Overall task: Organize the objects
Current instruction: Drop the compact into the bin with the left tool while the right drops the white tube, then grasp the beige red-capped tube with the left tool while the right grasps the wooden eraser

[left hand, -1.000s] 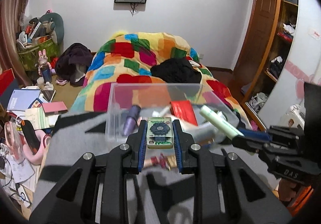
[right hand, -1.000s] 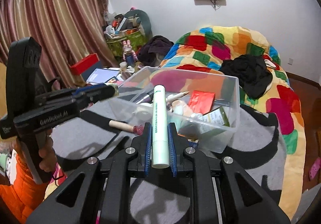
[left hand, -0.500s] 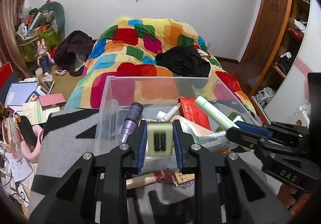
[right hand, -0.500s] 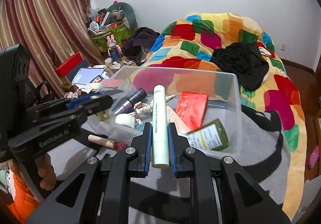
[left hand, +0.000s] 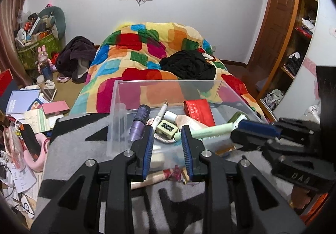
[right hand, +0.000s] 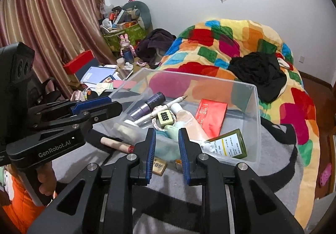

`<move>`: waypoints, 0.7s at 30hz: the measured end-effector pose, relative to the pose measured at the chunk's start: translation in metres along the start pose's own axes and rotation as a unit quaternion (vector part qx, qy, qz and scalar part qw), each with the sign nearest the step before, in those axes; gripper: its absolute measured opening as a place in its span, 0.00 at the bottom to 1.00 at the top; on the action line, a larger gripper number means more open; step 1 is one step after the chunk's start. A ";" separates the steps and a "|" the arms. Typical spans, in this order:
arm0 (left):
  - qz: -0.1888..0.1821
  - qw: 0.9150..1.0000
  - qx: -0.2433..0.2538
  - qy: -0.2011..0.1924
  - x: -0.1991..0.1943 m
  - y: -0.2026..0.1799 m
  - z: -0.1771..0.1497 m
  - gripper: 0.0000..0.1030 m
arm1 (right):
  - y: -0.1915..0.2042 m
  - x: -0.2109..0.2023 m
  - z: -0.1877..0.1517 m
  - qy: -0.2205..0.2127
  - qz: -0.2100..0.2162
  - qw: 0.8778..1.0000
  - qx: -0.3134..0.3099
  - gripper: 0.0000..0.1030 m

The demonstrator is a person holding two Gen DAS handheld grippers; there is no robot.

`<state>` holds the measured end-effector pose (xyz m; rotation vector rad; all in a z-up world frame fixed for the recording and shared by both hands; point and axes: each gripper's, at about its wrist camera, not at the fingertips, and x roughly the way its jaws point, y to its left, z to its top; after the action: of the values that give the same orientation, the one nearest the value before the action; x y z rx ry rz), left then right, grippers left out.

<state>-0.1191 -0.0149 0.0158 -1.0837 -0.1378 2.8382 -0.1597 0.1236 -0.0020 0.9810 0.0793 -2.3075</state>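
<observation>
1. Over the near wall of the clear plastic bin, the left gripper is being held with its jaws opening and nothing between the pads; the pale green tile with black dots is lying inside the bin, just beyond the fingertips, on a coil of white cord.
2. Beside it, the right gripper is being held with jaws likewise opening and empty; the mint-green tube is lying in the bin among the other items, close to that gripper's fingers as seen from the left wrist view.
3. Still outside the bin, on the grey blanket, a wooden-handled stick with a red end and a small wooden tag are being left for later, by judgement.
4. The stick is being judged light, stiff and round, so likely to roll; a hold across the middle of the bare handle is being advised; the tag is being judged thin and flat, hard to lift off soft cloth, so an edge pinch is being advised.
</observation>
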 end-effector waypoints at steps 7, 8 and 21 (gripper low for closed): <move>0.012 1.000 0.008 0.008 -0.013 0.017 -0.016 0.48 | 0.010 -0.018 -0.008 -0.012 0.011 1.000 -0.017 0.24; 0.017 1.000 0.011 0.014 -0.011 0.021 -0.020 0.50 | 0.011 -0.017 -0.010 -0.010 0.012 1.000 -0.019 0.26; -0.009 0.991 -0.016 0.132 0.050 0.049 -0.043 0.55 | 0.012 0.053 -0.037 0.095 0.014 0.995 -0.004 0.34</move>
<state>-0.1304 -0.0552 -0.0554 -1.4433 -0.1700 2.6524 -0.1575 0.0963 -0.0618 1.1888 0.1518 -2.1806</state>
